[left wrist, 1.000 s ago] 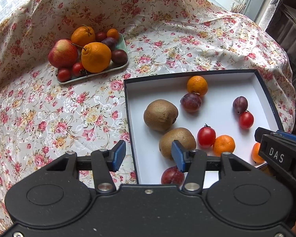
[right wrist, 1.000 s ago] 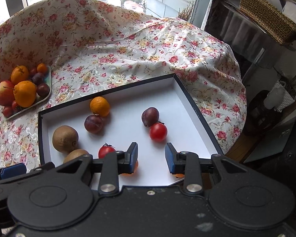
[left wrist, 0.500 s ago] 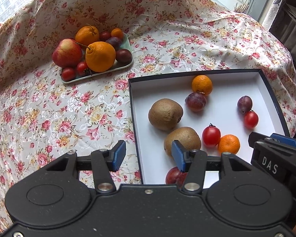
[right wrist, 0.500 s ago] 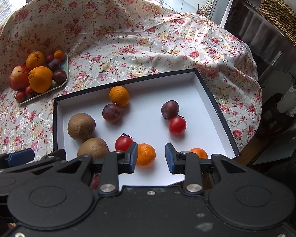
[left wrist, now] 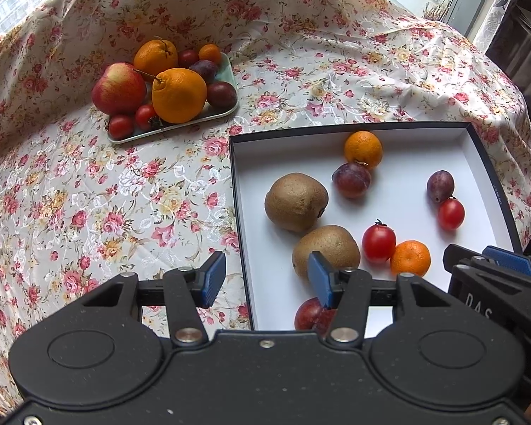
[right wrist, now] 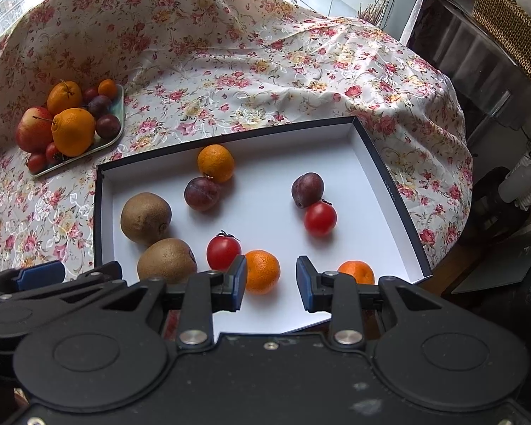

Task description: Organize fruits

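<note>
The fruits lie in two places on the bench, which is covered by a flowered cloth [left wrist: 88,194]. Many of them lie in a shallow white box [right wrist: 389,184] with a dark rim. One reddish fruit [left wrist: 311,315] at the near edge of the box is half hidden behind the left hand-held gripper [left wrist: 267,278], so its kind is hard to tell. A small orange [right wrist: 357,272] in the near right corner is partly cut off by the right hand-held gripper [right wrist: 272,279]. The two kiwis [left wrist: 295,201] [left wrist: 325,250] lie with their long axes roughly across the box, side by side near its left wall. Two tomatoes [right wrist: 223,250] [right wrist: 320,218] show their green stems upward. The left hand-held gripper is spread and holds nothing; it hangs over the left wall of the box, its right finger in front of the nearer kiwi. The right hand-held gripper is also spread and empty, above the near part of the box, with another small orange [right wrist: 262,271] just beside its left finger. Further away, a green tray [left wrist: 226,71] holds an apple [left wrist: 118,88], bigger oranges, plums and tomatoes.
</note>
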### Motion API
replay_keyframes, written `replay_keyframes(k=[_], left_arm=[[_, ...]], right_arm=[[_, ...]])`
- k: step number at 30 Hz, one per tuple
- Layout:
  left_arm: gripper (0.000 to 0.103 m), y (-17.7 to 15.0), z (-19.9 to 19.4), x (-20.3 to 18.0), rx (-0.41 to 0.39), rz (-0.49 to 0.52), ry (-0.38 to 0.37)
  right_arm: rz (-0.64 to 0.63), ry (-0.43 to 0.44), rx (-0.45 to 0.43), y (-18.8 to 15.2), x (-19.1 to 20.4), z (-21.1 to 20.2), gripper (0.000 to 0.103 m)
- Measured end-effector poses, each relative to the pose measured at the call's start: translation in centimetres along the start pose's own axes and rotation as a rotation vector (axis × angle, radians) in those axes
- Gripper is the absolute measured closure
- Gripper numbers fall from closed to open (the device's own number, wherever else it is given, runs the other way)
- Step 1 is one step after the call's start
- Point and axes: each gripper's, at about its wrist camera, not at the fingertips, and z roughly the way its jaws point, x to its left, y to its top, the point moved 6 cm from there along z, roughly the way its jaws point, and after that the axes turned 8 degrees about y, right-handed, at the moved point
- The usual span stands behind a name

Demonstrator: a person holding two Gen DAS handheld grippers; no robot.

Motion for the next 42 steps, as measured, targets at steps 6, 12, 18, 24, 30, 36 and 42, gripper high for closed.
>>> replay_keyframes(k=[6,12,18,24,30,36,42], left_arm=[[0.045,0.06,0.01,-0.01,0.001,0.0,-0.001],[0.045,0.06,-0.01,0.0,0.002,-0.001,-0.003],[0.045,0.08,-0.01,0.0,0.001,0.001,0.0],[0.045,0.07,0.01,-0.06,0.003,0.002,0.002],[0.045,-0.01,0.1,-0.04,0.004,0.005,0.002],[0.045,-0.02,0.16,-0.09,0.006,0.008,0.003],[0.045,-0.1,0.19,-0.1,0.009,0.01,0.003]], right_arm=[[-0.005,0.002,0.004,0.01,0.02,0.07,0.07],[-0.009,0.002,0.009,-0.02,0.11,0.14,0.07],[-0.004,-0.001,0.014,-0.03,-0.06,0.23,0.07],[0.0,0.001,0.019,-0.04,-0.13,0.32,0.07],[0.002,0.002,0.02,-0.04,-0.12,0.36,0.07],[0.005,0.003,0.021,-0.08,-0.18,0.35,0.07],[0.006,0.003,0.022,-0.08,-0.17,0.35,0.07]])
